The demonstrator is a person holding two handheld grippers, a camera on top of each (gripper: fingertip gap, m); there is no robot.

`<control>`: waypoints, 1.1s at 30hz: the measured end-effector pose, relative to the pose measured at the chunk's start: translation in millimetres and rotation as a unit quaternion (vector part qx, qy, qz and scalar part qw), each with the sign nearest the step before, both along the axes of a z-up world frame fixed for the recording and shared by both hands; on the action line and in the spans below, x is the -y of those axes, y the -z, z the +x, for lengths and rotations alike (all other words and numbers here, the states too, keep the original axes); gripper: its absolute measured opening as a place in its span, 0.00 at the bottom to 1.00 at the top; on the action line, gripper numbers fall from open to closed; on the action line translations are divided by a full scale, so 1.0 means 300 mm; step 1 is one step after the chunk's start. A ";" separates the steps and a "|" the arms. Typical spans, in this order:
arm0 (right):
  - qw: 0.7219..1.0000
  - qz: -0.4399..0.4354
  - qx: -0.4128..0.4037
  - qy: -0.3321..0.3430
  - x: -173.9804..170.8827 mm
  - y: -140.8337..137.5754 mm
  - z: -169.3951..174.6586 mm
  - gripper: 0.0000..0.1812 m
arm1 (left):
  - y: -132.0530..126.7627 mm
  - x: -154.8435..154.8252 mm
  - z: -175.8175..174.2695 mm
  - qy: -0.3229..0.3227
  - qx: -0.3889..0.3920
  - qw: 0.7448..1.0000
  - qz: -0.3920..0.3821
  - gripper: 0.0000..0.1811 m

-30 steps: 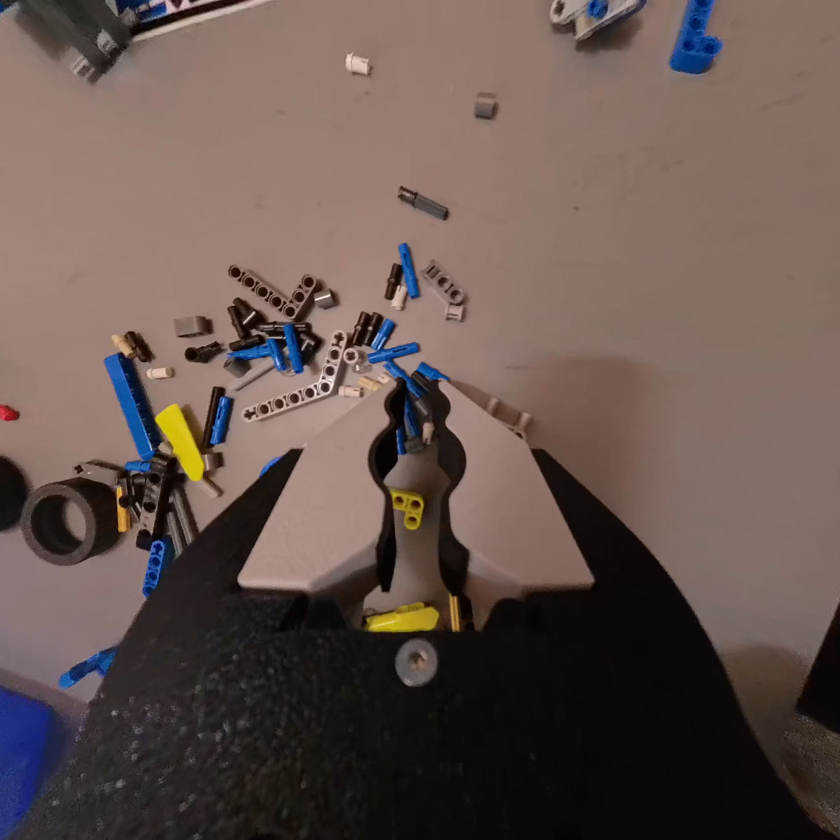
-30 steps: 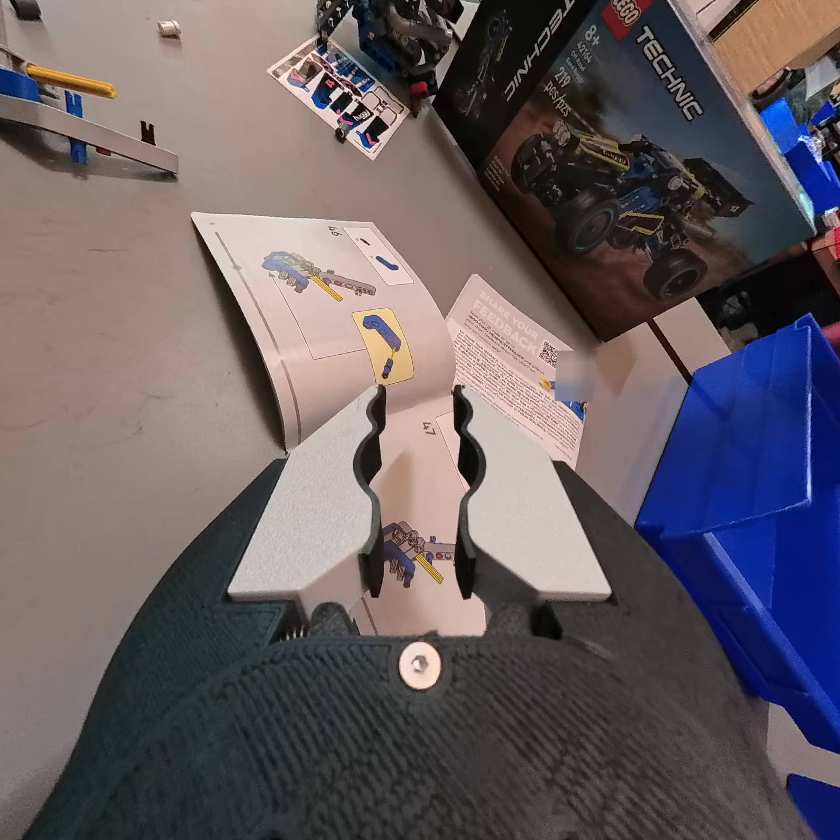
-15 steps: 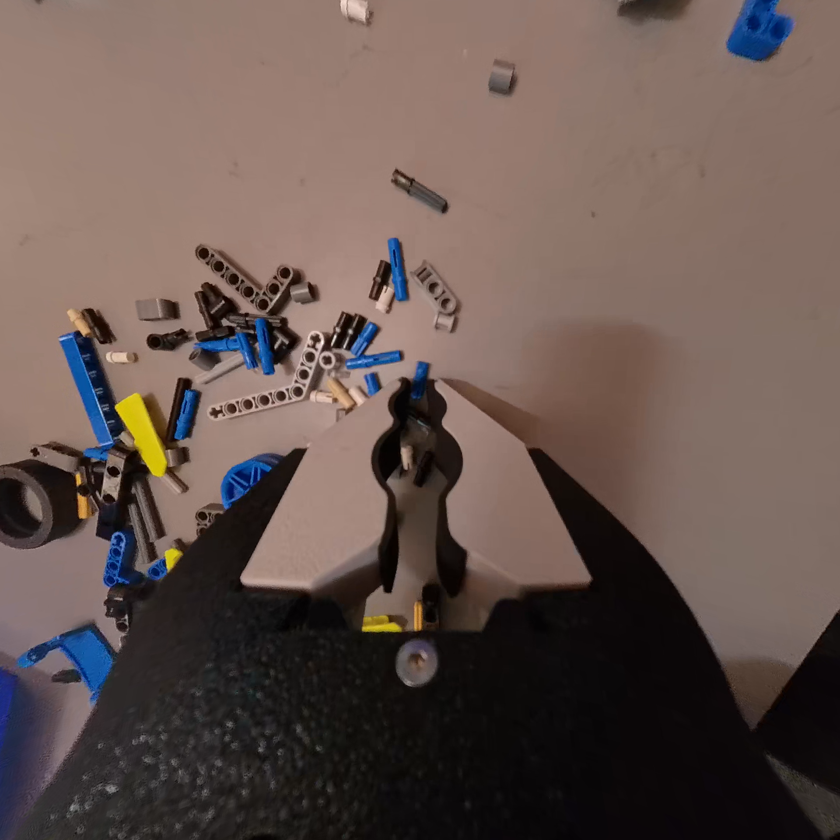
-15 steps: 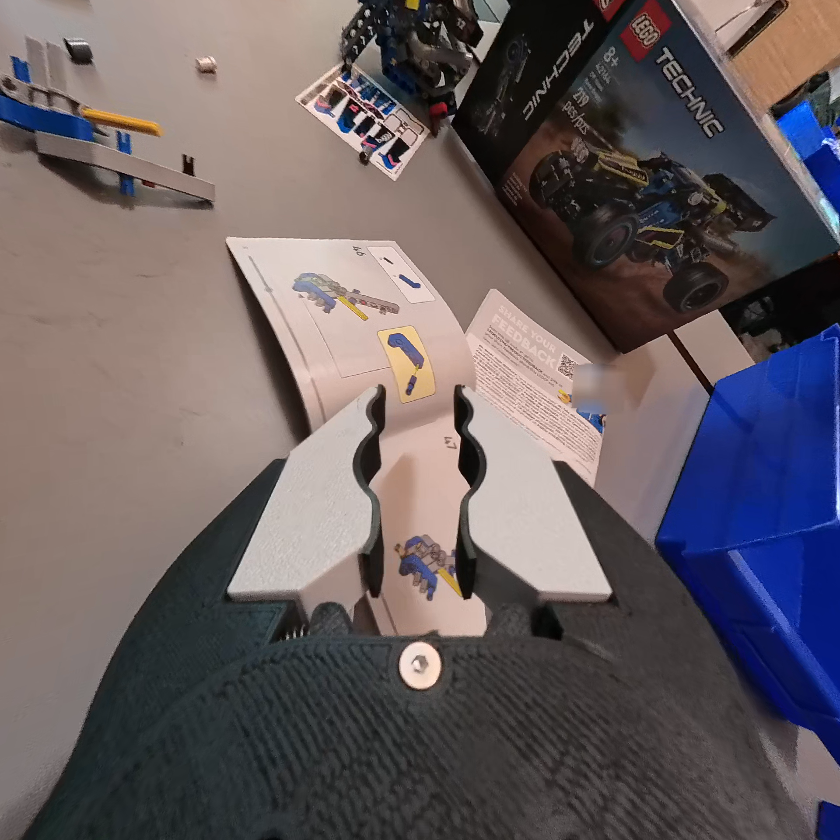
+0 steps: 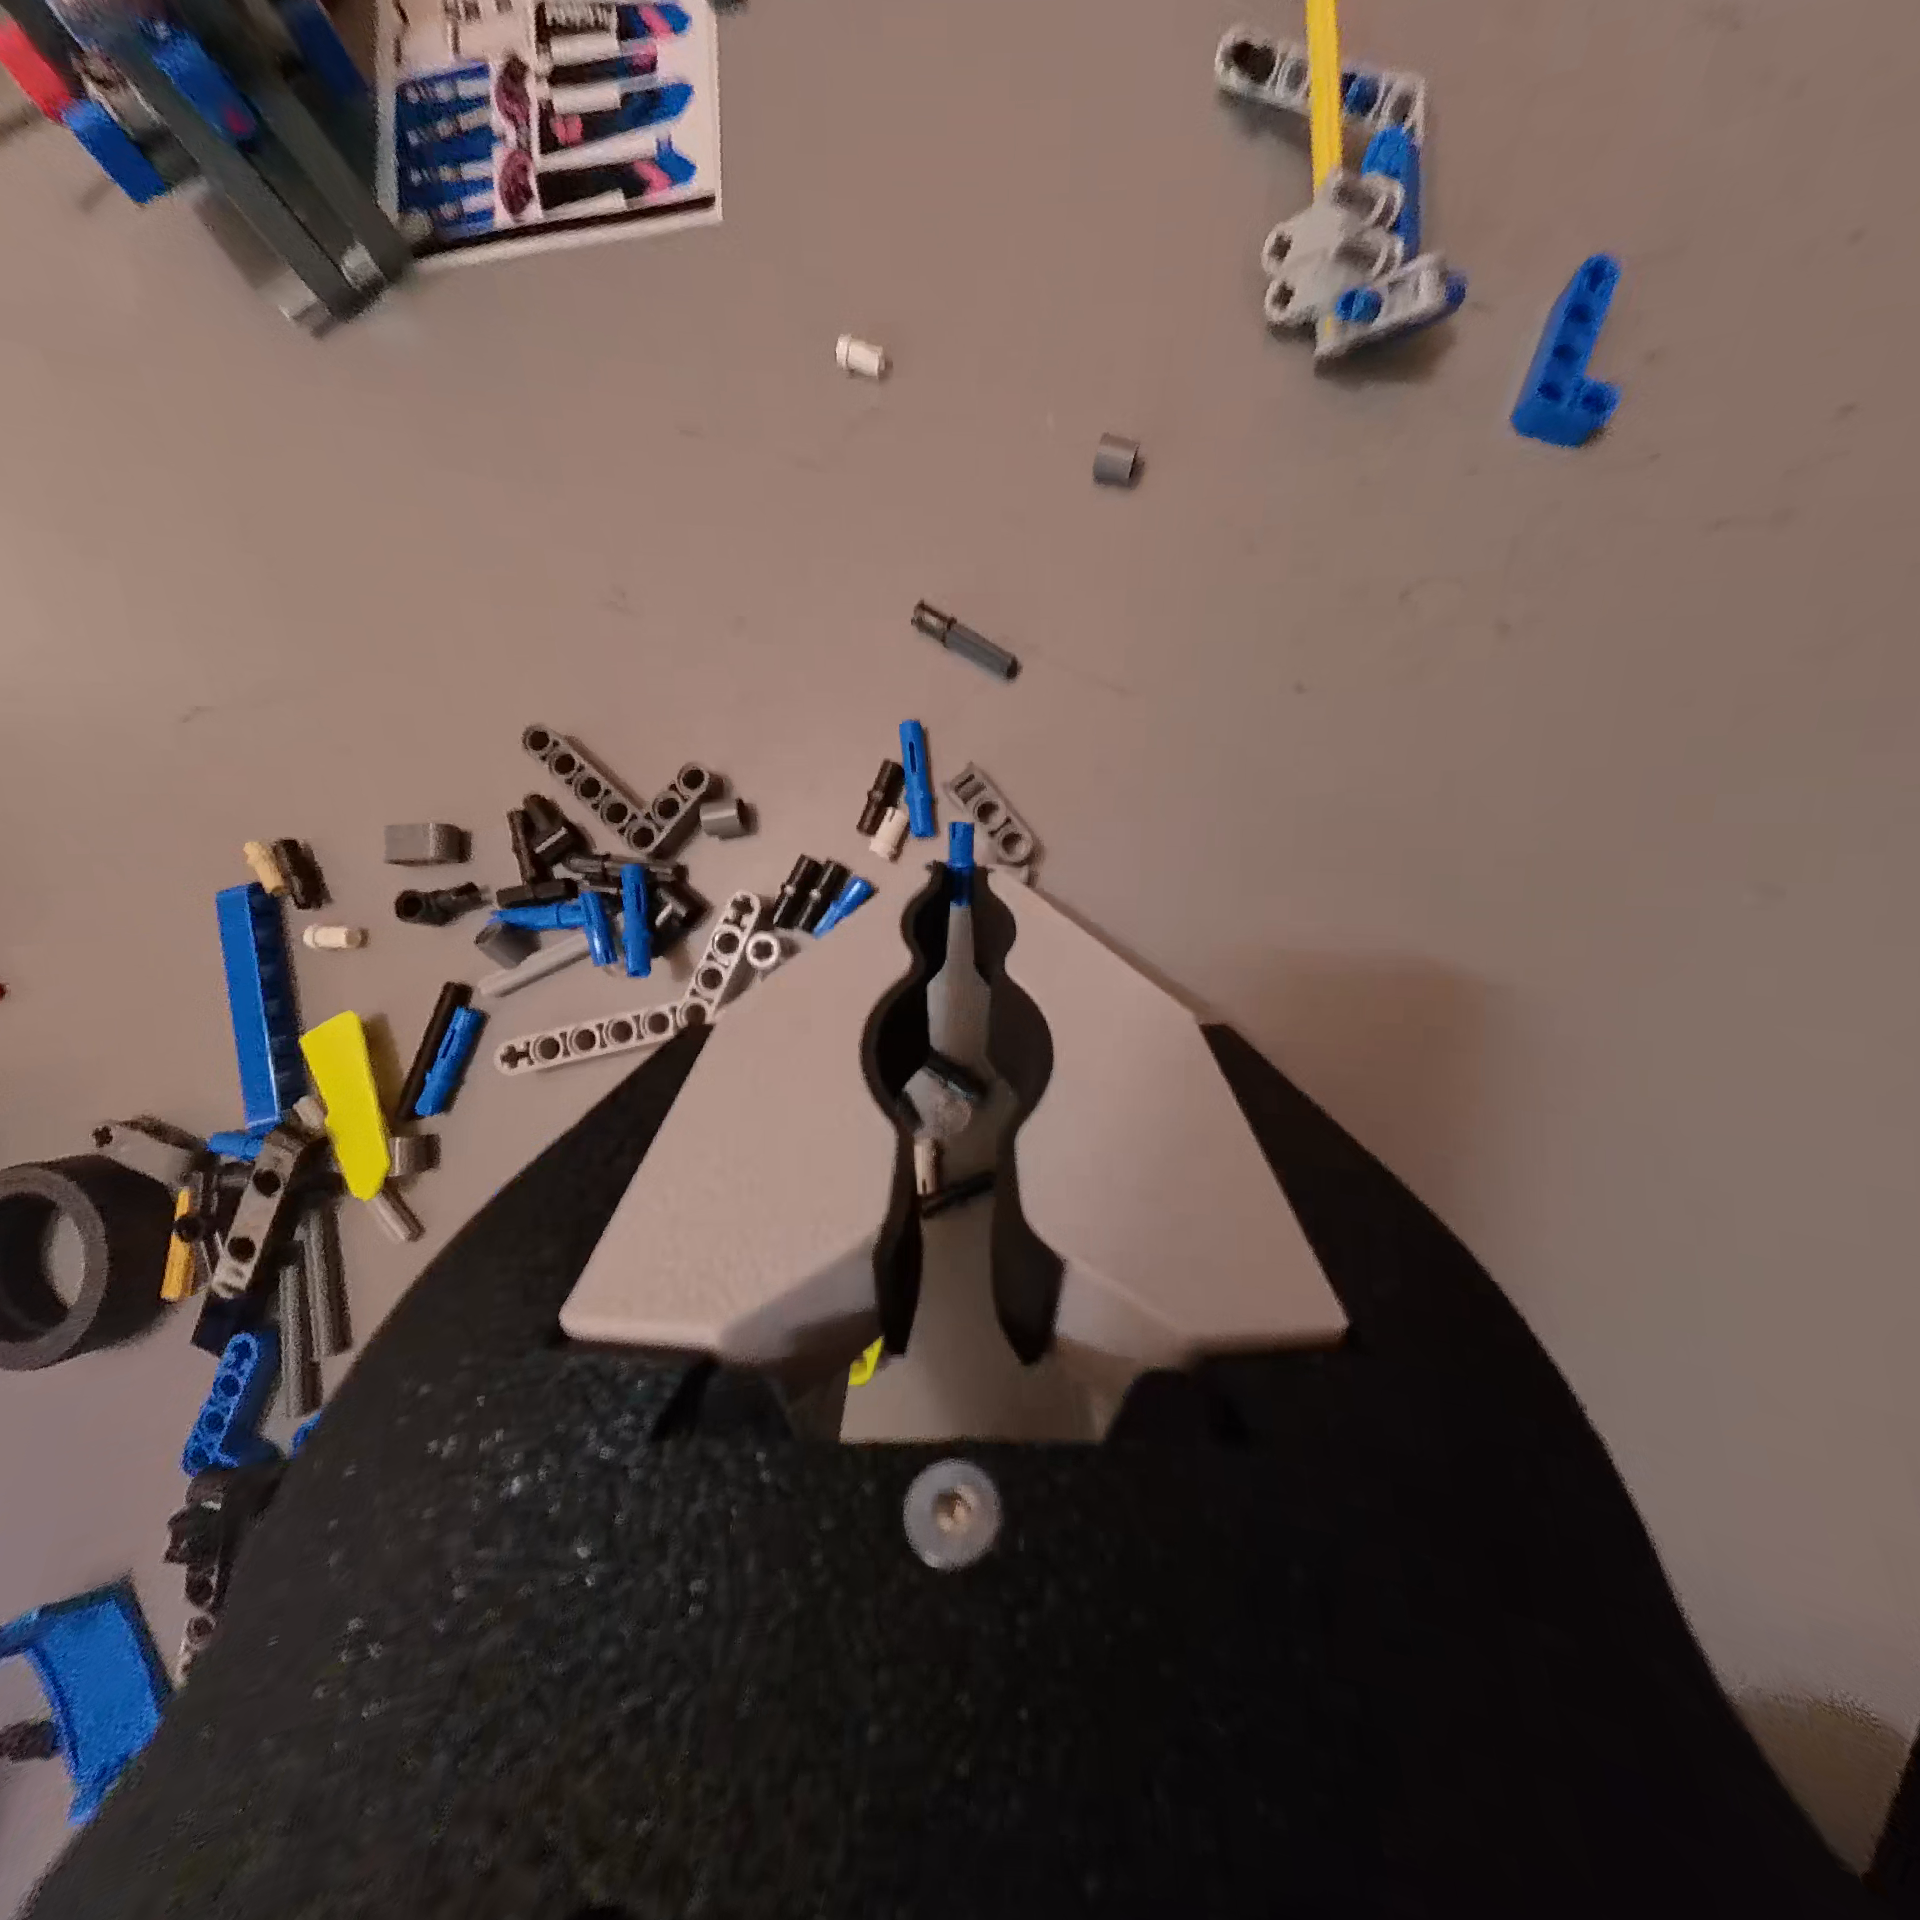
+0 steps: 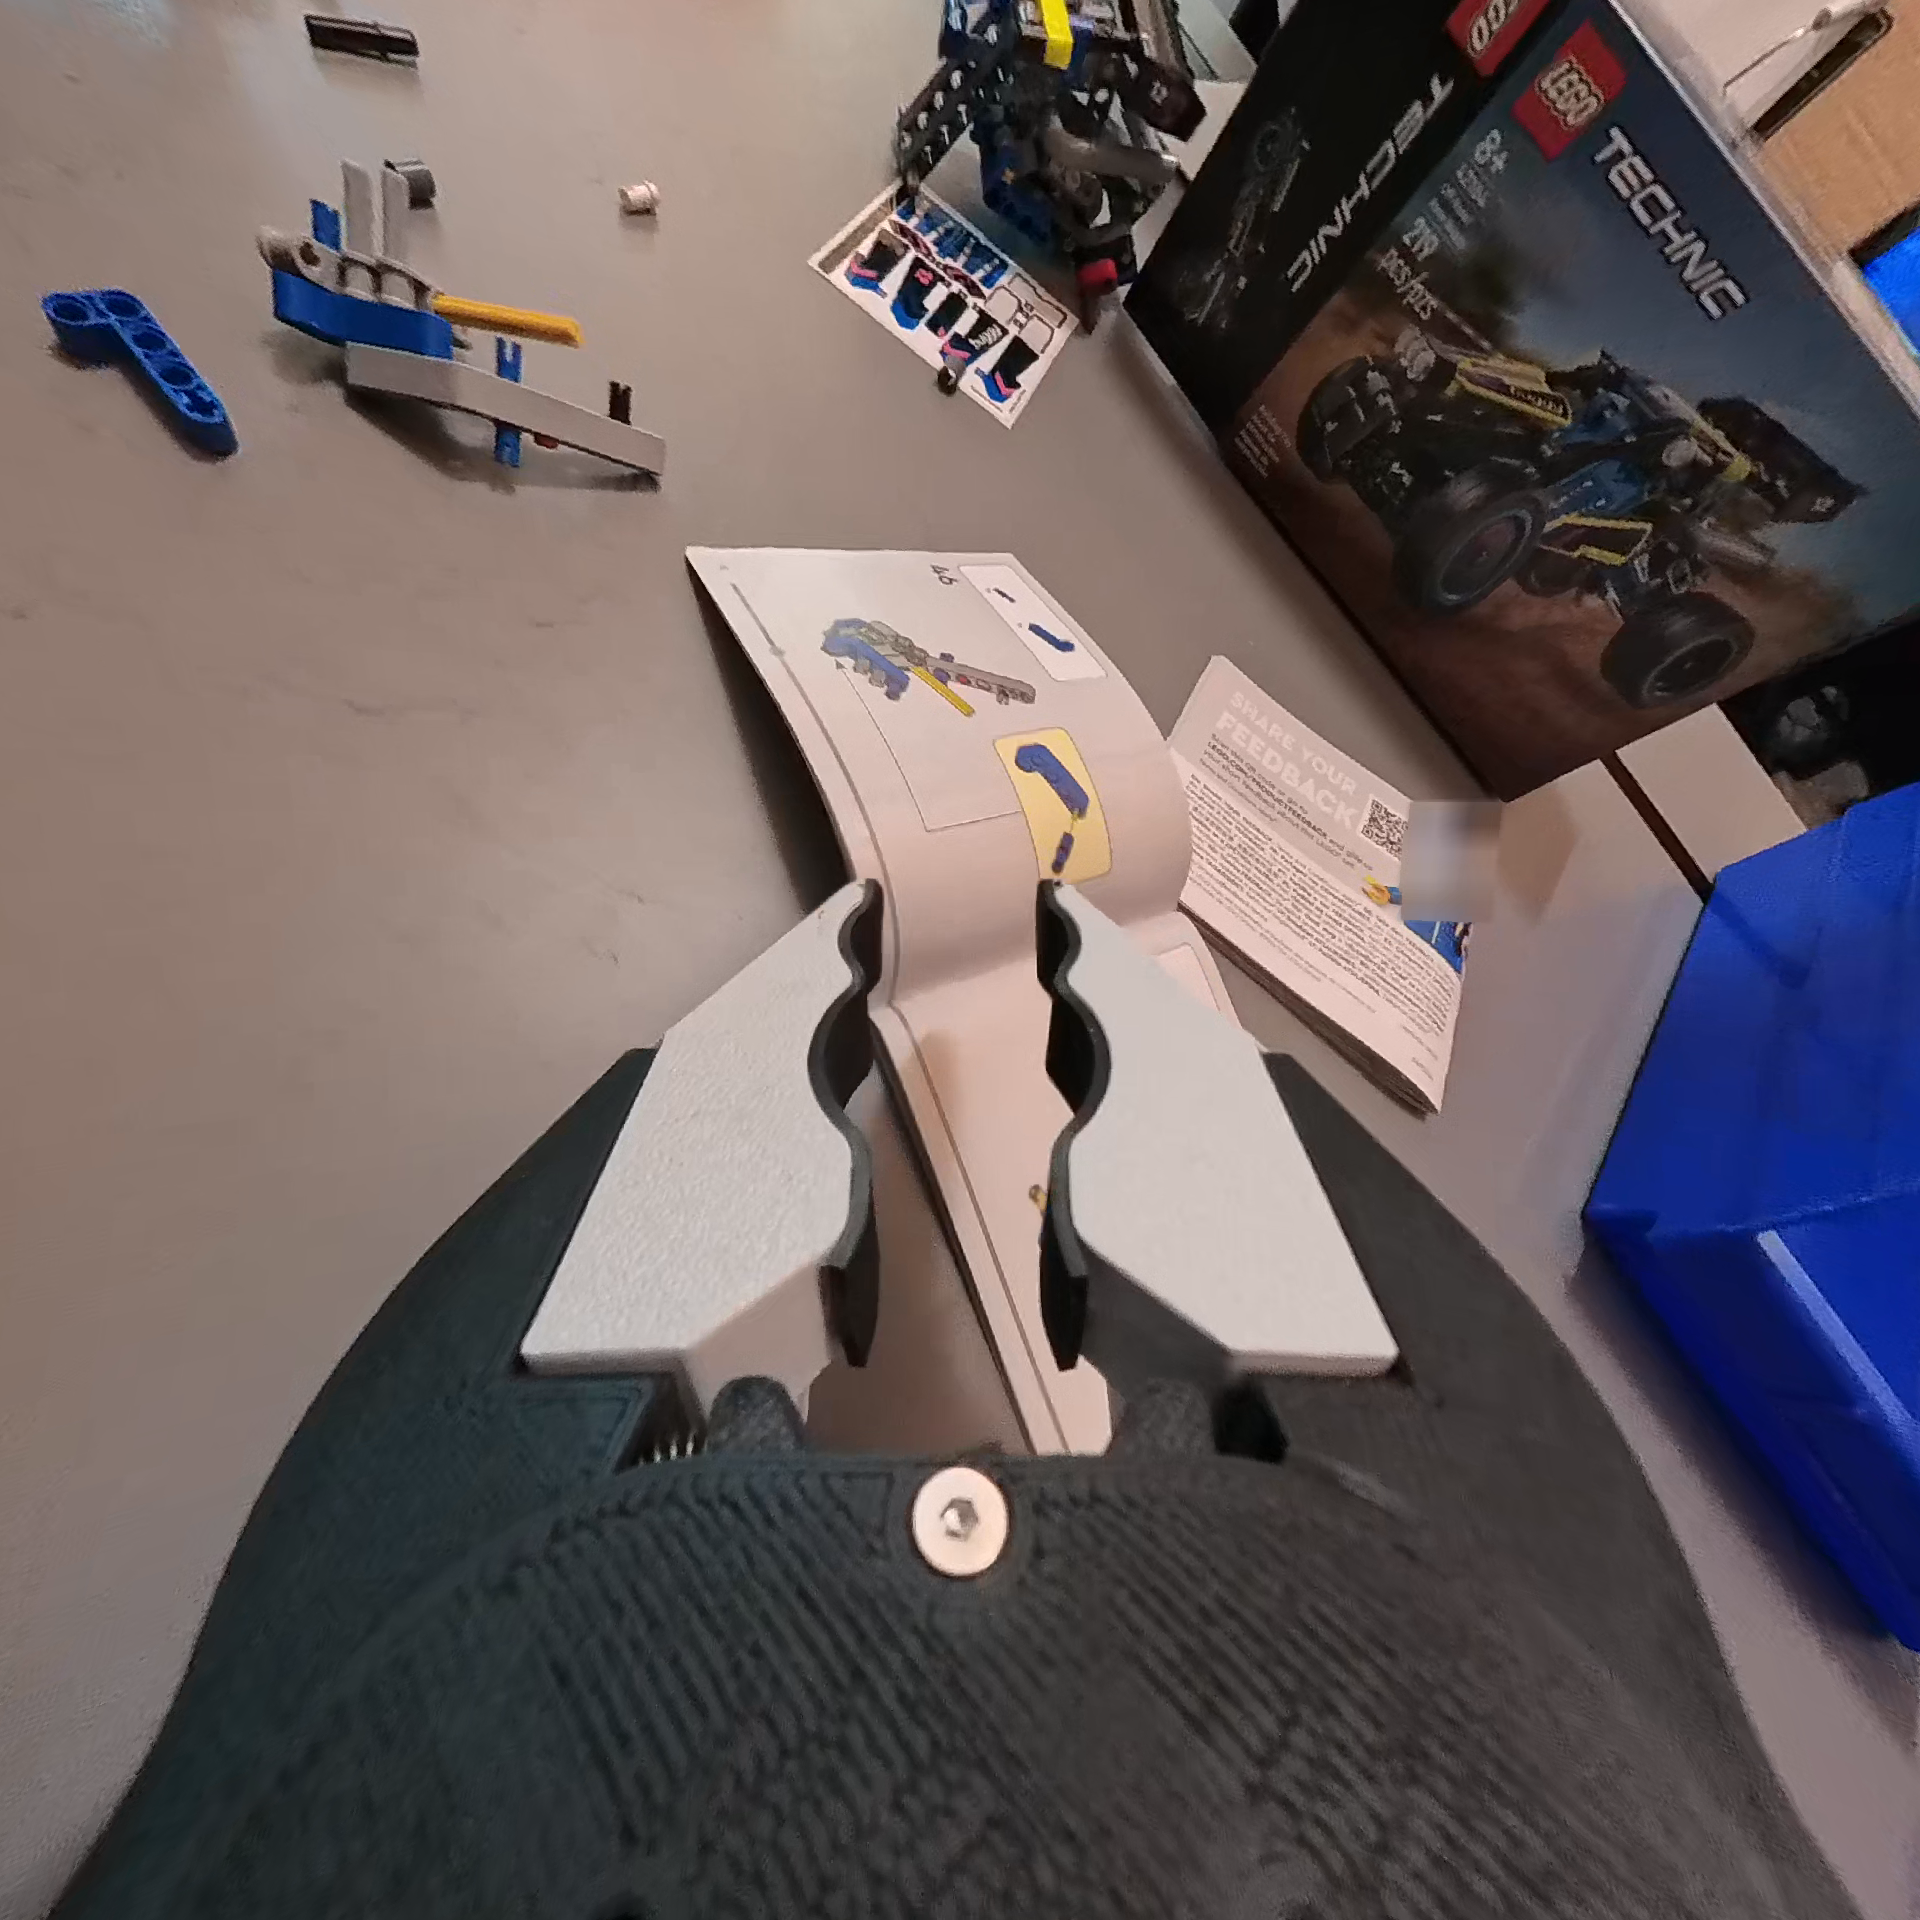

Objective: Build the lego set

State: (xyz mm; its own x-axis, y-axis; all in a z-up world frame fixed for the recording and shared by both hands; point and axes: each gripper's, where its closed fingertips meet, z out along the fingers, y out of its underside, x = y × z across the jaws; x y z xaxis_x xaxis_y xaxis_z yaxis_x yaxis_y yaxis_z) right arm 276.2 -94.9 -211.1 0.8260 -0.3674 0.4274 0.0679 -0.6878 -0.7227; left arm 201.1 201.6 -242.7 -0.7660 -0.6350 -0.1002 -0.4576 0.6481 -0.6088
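My left gripper (image 5: 961, 883) is shut on a small blue pin (image 5: 961, 844), whose tip sticks out past the fingertips. It hangs over the right edge of a pile of loose blue, black and grey Technic parts (image 5: 623, 904). A grey and blue sub-assembly with a yellow axle (image 5: 1340, 239) lies far right, with a blue L-shaped beam (image 5: 1564, 358) beside it. Both also show in the right wrist view: the sub-assembly (image 6: 416, 322) and the beam (image 6: 140, 364). My right gripper (image 6: 961, 899) is open and empty above the open instruction booklet (image 6: 966, 727).
A sticker sheet (image 6: 945, 301) and the partly built car (image 6: 1049, 104) lie at the back beside the set's box (image 6: 1558, 364). A blue bin (image 6: 1787, 1143) stands on the right. A black tyre (image 5: 52, 1257), a dark axle pin (image 5: 966, 639) and a grey bush (image 5: 1117, 457) lie loose. Spacing between my two grippers at the tips: around 30 cm. The sub-assembly (image 6: 416, 322) is about equally far from each gripper, around 15 cm. The left camera catches it too, in the left wrist view (image 5: 1398, 167). Both grippers' tips are roughly 15 cm from the beam (image 6: 140, 364). It is also in sight in the left wrist view (image 5: 1591, 346).
My left gripper has risen off the pile with the blue pin between its tips. My right gripper has shifted over the booklet, so the sub-assembly and the L beam now show.
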 end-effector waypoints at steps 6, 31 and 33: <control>0.999 0.015 0.012 -0.040 -0.095 -0.032 -0.028 0.14 | -0.038 0.028 -0.016 0.025 0.026 0.999 -0.026 0.00; 0.931 0.242 -0.226 -0.154 -0.459 -0.104 -0.320 0.08 | -0.156 0.536 -0.076 0.249 0.210 0.945 -0.022 0.00; 0.924 0.245 -0.248 -0.157 -0.457 -0.098 -0.334 0.07 | -0.160 0.551 -0.075 0.246 0.223 0.943 -0.026 0.00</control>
State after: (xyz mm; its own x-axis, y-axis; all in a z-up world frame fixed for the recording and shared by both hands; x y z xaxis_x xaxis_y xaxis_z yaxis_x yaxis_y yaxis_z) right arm 176.0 42.3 -181.8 0.9745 -0.1258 -0.1857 -0.2140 -0.2724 -0.9381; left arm 178.7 36.4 -194.6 -0.8586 -0.2259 -0.4602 0.1999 0.6791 -0.7063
